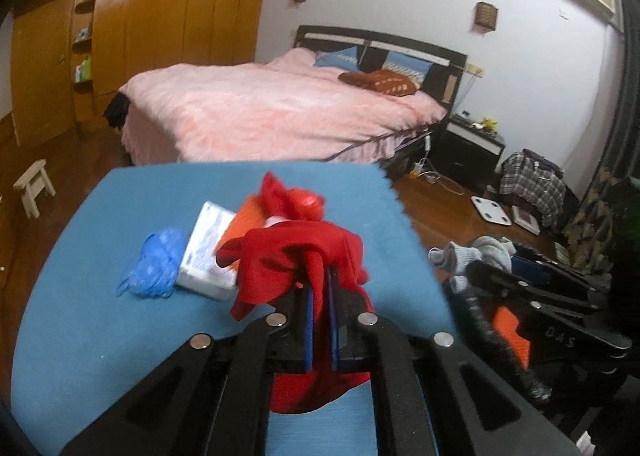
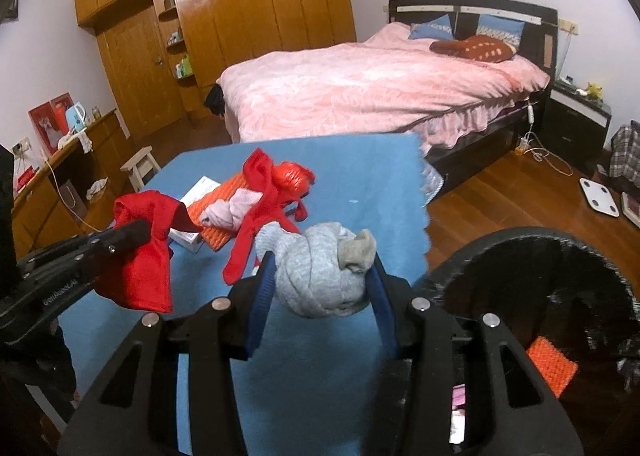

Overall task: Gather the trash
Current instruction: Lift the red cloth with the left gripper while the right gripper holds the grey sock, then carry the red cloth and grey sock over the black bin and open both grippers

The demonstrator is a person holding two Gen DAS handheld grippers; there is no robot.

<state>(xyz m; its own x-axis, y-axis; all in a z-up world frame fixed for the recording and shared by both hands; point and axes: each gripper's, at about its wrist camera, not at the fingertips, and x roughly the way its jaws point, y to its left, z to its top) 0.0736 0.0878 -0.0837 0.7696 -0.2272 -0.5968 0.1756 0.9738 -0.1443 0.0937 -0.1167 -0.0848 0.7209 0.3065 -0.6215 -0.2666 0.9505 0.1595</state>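
Note:
My left gripper (image 1: 321,276) is shut on a red cloth (image 1: 296,260), lifted above the blue table (image 1: 100,316); it shows in the right wrist view (image 2: 140,230) with the red cloth (image 2: 144,256) hanging from it. My right gripper (image 2: 320,260) is shut on a grey balled sock (image 2: 320,268) over the table's right part, beside a black bin (image 2: 552,296). On the table lie another red cloth (image 2: 268,191), an orange ribbed mat (image 2: 224,215), a pink rag (image 2: 236,209), a white box (image 1: 208,252) and a blue plastic bag (image 1: 156,264).
The black bin (image 1: 500,324) stands off the table's right edge and holds an orange piece (image 2: 552,366). A pink bed (image 2: 360,87) lies behind, a wooden wardrobe (image 2: 240,15) at the back left, a small stool (image 2: 140,167) and a scale (image 2: 600,195) on the wood floor.

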